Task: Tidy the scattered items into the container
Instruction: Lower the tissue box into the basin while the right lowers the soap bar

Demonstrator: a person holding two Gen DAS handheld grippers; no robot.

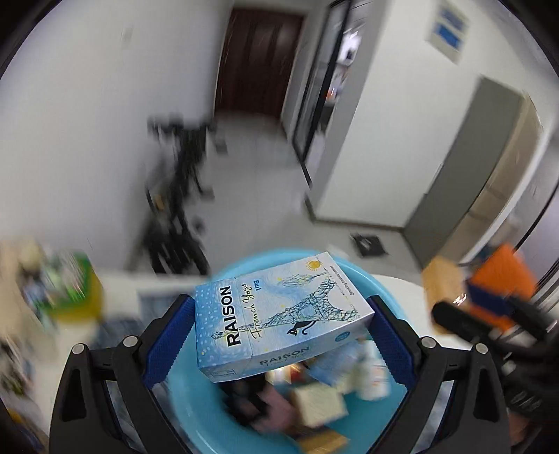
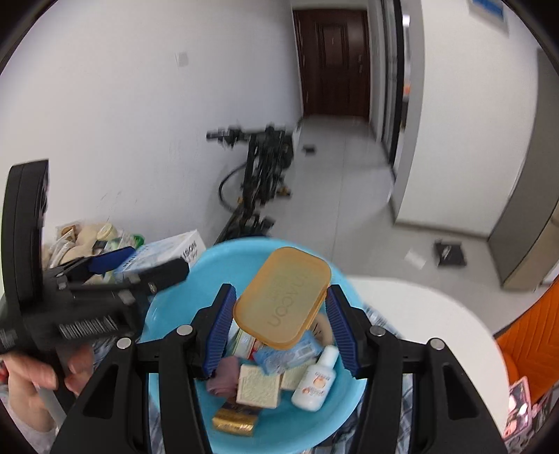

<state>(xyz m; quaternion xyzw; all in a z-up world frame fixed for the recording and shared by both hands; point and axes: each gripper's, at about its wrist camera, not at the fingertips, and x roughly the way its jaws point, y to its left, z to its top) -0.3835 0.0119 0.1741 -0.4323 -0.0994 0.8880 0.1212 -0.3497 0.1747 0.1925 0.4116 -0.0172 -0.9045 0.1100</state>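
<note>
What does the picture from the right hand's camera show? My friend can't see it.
The right tool grips an amber soap box above a blue basin holding a white bottle, wrapped bars and packets. At the left, the left tool carries a pale blue carton.

Dark brown door (image 2: 332, 63) closed at far end of corridor. Black folded tripod-like stand (image 2: 265, 164) leans against white wall (image 2: 122, 122) on grey tiled floor (image 2: 342, 181). Small black flat object (image 2: 450, 253) on floor near grey cabinet (image 2: 534, 209). Blue sign (image 1: 449, 29) on wall.

Blue RAISON box (image 1: 279, 316) and amber case (image 2: 283, 297) above basin (image 2: 181, 307).
</note>
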